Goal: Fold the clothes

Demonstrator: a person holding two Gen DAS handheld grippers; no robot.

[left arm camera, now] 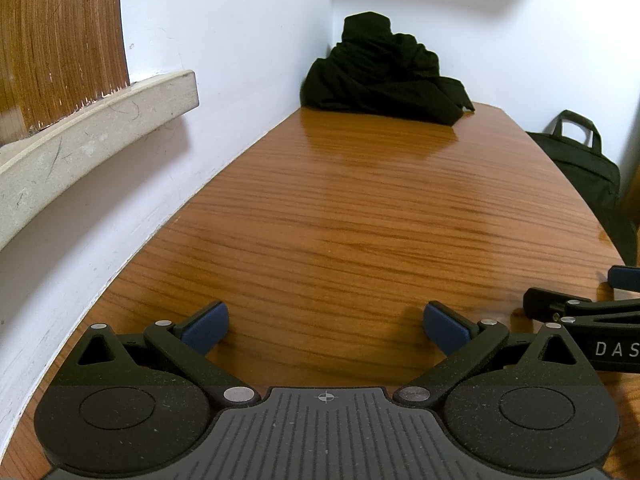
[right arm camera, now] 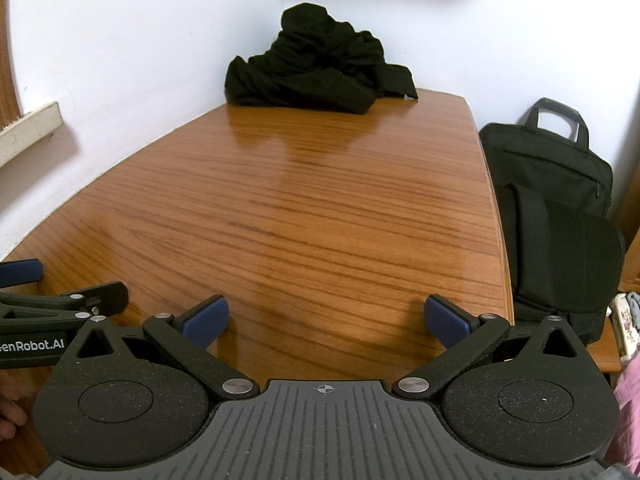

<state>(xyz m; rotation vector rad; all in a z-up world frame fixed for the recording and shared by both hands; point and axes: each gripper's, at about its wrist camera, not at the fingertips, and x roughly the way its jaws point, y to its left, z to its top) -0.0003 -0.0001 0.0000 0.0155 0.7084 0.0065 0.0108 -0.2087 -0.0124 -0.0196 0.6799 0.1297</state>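
Nothing was folded yet: the black clothes [right arm camera: 316, 64] lay crumpled in a heap at the far corner of the desk [right arm camera: 304, 216], while the left gripper [left arm camera: 326, 326] and right gripper [right arm camera: 326, 322] hovered near, fingers spread wide and empty.

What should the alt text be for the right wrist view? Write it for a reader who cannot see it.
A crumpled black garment lies heaped at the far corner of a wooden table, against white walls. In the foreground the right claw is open and empty above bare wood, with part of the left claw at the left edge. A black bag stands beside the table on the right.
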